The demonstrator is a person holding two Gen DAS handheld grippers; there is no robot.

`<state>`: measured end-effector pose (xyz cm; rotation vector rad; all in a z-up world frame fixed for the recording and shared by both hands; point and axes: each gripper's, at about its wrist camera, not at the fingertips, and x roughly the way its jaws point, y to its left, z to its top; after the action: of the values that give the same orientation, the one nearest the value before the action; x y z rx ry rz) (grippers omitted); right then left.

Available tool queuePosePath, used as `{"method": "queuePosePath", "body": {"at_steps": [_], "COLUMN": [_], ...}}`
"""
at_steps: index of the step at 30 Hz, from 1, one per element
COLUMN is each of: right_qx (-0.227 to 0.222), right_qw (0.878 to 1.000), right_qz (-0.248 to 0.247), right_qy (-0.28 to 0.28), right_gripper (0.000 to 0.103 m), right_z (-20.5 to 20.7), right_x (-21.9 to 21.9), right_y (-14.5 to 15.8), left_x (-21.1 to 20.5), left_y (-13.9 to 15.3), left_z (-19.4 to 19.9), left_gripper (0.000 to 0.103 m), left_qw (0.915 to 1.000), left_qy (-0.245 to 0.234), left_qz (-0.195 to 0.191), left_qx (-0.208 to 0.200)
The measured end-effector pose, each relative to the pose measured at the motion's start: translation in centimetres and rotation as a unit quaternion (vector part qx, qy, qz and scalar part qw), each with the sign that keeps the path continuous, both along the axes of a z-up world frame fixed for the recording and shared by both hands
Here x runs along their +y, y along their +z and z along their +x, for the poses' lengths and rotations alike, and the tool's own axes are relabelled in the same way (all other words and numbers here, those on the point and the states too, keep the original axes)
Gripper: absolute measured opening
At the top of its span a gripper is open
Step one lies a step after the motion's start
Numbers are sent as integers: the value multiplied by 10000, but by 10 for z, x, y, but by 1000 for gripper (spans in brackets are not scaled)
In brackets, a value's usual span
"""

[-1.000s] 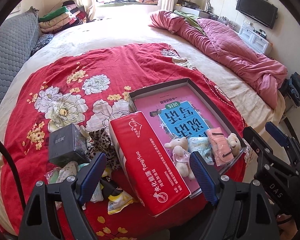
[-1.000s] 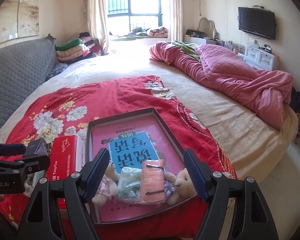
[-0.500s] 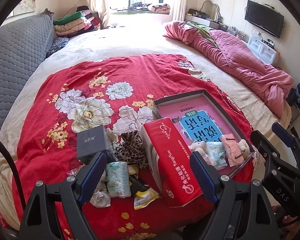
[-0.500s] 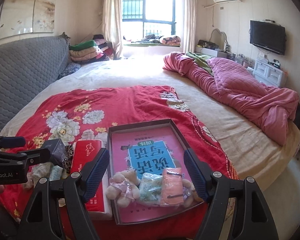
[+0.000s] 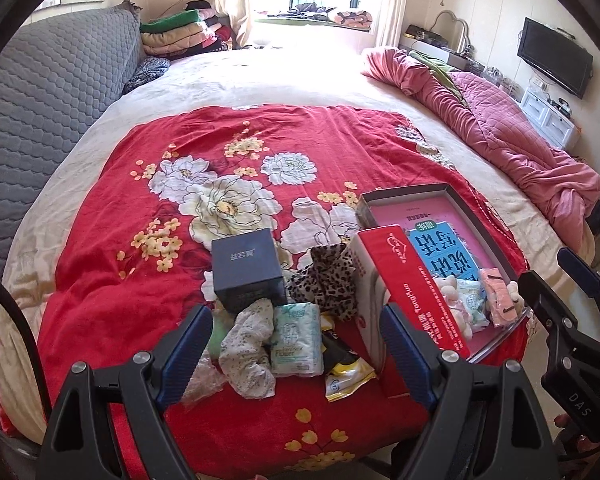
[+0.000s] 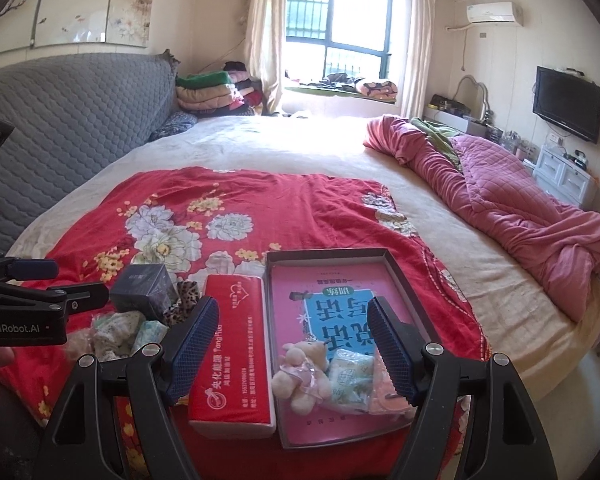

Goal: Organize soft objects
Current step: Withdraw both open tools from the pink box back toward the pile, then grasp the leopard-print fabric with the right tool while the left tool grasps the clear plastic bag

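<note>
— Over the red floral blanket point(image 5: 148, 280): what do my hands hold?

— Nothing. My left gripper point(image 5: 296, 344) tilts steeply down, jaws wide, above the loose pile: tissue pack point(image 5: 297, 340), speckled cloth point(image 5: 248, 354), leopard fabric point(image 5: 328, 280), beside the dark box point(image 5: 246, 272).

— And the right?

— My right gripper point(image 6: 292, 346) slants down, jaws spread, empty, above the tray point(image 6: 408, 280). Plush bear point(image 6: 302, 376) and a tissue pack lie at the tray's near end; the red tissue box point(image 6: 232, 360) sits just beside its left wall.

We note a tray point(image 6: 404, 280) on the bedspread point(image 6: 220, 196), near right. In its near end: plush bear point(image 6: 300, 376), tissue pack point(image 6: 350, 376). Tissue box point(image 6: 232, 360) lies just left of tray; dark box point(image 5: 248, 270), sock point(image 5: 248, 354), patterned cloth point(image 5: 328, 280) further left.
</note>
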<state>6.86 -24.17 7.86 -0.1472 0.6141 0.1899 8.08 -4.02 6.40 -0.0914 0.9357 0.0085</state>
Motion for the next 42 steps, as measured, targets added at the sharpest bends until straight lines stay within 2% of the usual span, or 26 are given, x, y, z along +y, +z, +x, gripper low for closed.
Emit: {"method": "queuePosePath", "body": {"at_steps": [9, 18, 26, 31, 42], "right_qx": [94, 259, 382, 533, 688], "right_qw": [9992, 9934, 9817, 9796, 9787], "right_qz": [-200, -704, -1320, -1422, -1476], "right_qy": [339, 873, 1316, 1315, 1249], "right_gripper": [78, 78, 78, 78, 78], "right_z": [-1, 13, 38, 53, 72], "right_x": [32, 77, 119, 126, 129], "right_y": [-11, -30, -51, -61, -76], "left_x": [68, 124, 131, 126, 124], "left_y": [-13, -53, -90, -108, -131], "left_z": [-10, -16, -15, -12, -5], "left_gripper": [85, 85, 85, 85, 85], "left_qw": [9983, 9940, 9928, 9927, 9898], "left_qy": [555, 963, 791, 517, 363], "left_qz": [-162, -374, -547, -597, -681], "left_qx": [47, 369, 718, 916, 1194]}}
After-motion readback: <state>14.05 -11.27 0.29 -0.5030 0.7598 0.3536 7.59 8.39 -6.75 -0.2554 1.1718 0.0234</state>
